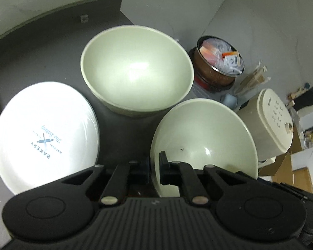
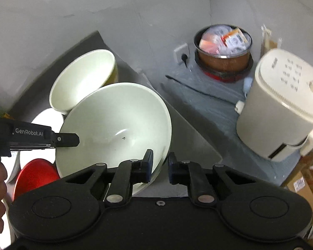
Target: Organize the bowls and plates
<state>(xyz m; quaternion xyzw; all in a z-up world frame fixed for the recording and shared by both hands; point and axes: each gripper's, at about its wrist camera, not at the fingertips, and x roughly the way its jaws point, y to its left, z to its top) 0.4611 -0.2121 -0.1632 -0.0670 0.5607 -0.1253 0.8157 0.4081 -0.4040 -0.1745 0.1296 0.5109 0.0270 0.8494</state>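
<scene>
1. The left gripper (image 1: 154,167) is pinching the rim of a pale green shallow bowl (image 1: 206,137), its jaws closed on the near edge, one inside and one outside, and it is carrying the bowl tilted above the dark bench (image 1: 52,48).
2. The right gripper (image 2: 160,167) is straddling the same bowl's rim (image 2: 114,125) on the other side; its jaws are standing apart with a clear gap, so it is gripping nothing that I can see.
3. A deeper pale bowl (image 1: 135,70) is sitting upright on the bench just beyond the held one, and this looks like the nesting target.
4. A white plate printed "BAKERY" (image 1: 43,135) is lying flat to the left, apart from the bowls; in the right wrist view a red dish (image 2: 35,175) is resting by it, partly hidden.
5. Judging from this, sorting is midway: the plate is lying in its own spot, but the shallow bowl is not yet set down and the red dish is looking unsorted.
6. Off the bench, a cream appliance (image 2: 281,108) and a pot of packets (image 2: 223,48) are standing clear.
</scene>
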